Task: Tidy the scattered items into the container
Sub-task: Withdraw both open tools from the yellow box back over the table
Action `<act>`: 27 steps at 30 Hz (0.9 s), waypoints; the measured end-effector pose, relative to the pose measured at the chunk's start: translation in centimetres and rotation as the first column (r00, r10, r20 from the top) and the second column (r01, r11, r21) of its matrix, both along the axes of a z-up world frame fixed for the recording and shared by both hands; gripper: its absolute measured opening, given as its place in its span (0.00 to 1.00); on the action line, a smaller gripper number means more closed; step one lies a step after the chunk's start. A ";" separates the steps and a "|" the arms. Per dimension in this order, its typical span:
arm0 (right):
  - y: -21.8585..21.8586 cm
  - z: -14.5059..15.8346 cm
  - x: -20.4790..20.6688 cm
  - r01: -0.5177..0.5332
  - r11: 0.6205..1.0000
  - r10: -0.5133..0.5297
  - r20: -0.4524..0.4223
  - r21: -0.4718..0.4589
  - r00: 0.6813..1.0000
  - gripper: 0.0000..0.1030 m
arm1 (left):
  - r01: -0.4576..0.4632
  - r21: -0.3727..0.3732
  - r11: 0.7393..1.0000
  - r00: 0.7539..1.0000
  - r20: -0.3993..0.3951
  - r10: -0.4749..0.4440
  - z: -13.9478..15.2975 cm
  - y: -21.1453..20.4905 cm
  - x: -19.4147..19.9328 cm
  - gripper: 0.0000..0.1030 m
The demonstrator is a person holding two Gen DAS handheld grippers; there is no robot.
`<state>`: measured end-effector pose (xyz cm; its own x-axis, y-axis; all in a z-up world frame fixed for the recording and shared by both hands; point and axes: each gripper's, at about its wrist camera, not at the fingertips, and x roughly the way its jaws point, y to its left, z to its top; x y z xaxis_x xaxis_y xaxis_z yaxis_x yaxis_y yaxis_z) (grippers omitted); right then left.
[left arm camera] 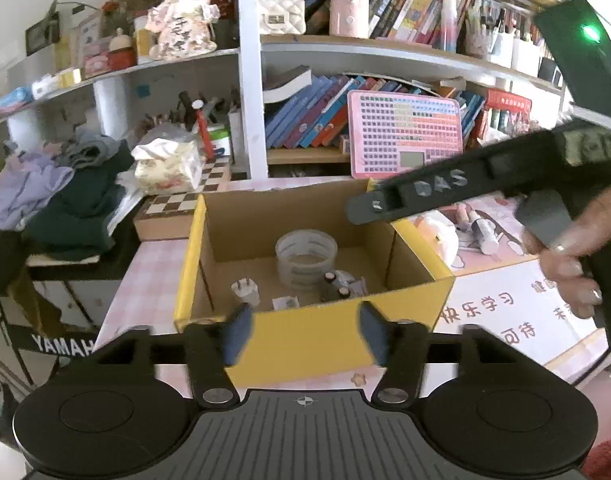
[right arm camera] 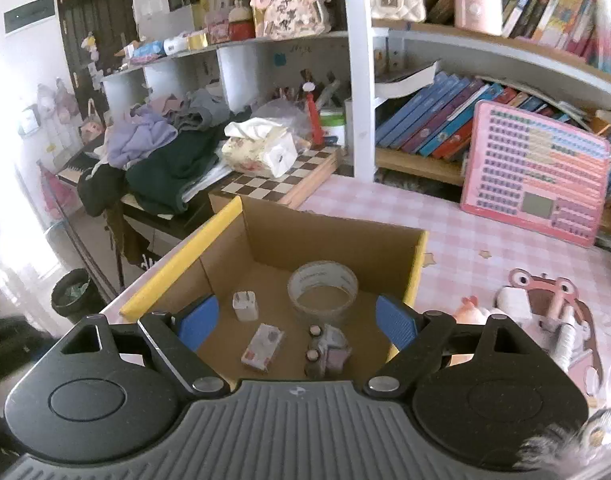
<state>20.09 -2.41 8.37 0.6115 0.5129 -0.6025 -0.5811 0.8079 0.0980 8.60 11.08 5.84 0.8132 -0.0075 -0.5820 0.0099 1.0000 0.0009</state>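
1. Box: open cardboard carton with yellow outer faces, standing on a pink checked table; its front wall fills the lower middle of the left wrist view.
2. Tape roll: clear, lying flat on the box floor near the back wall; also seen in the left wrist view.
3. Charger: small white plug, on the box floor left of the tape roll, prongs up.
4. Packet: small white and pink carton, flat on the box floor in front of the charger.
5. Bottles: a cluster of small dark vials with pale wrapping, on the box floor just in front of the tape roll.
6. Left gripper: jaws apart, nothing between them; the blue pads hang in front of the box's near wall.
7. Right gripper: jaws wide apart and empty, poised above the box's near edge, with the contents visible between the pads. In the left wrist view its black body crosses above the box's right corner, held by a hand.
8. Toys: a plush figure and small pieces lying on the table right of the box, outside it.
9. Board: pink keyed panel leaning against the bookshelf behind the table.
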 end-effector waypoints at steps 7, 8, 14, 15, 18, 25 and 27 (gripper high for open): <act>-3.1 -1.1 -4.6 0.072 0.997 -0.071 0.044 -0.021 0.997 0.83 | -0.028 -0.055 0.998 0.999 0.015 0.029 0.0 0.2 -2.8 0.72; -3.5 -1.4 -5.3 0.084 0.996 -0.083 0.046 -0.022 0.995 0.83 | -0.028 -0.051 0.998 0.999 0.015 0.029 -0.1 0.1 -3.3 0.73; -5.9 -2.4 -8.8 0.162 0.986 -0.160 0.073 -0.025 0.984 0.84 | -0.020 -0.060 0.998 1.000 0.003 0.020 -0.7 0.0 -5.2 0.75; -6.2 -2.6 -9.3 0.173 0.984 -0.170 0.075 -0.031 0.983 0.84 | -0.017 -0.063 0.998 1.000 0.003 0.018 -0.8 -0.1 -5.5 0.75; -7.0 -2.9 -10.7 0.199 0.979 -0.195 0.088 -0.045 0.977 0.84 | -0.010 -0.069 0.998 1.000 0.003 0.010 -1.1 -0.4 -6.1 0.76; -7.7 -4.4 -13.9 0.224 0.969 -0.209 0.134 -0.107 0.969 0.85 | -0.005 -0.083 0.997 1.000 -0.023 0.003 -2.6 -1.5 -7.2 0.82; -7.5 -5.0 -14.5 0.230 0.966 -0.214 0.131 -0.118 0.968 0.87 | -0.012 -0.080 0.997 0.999 -0.040 0.009 -3.2 -1.7 -7.4 0.83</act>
<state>5.62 -9.95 3.36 0.7705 0.2774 -0.5739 -0.3868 0.9191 -0.0751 1.19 9.35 2.68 0.7900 -0.0473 -0.6113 -0.0022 0.9968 -0.0799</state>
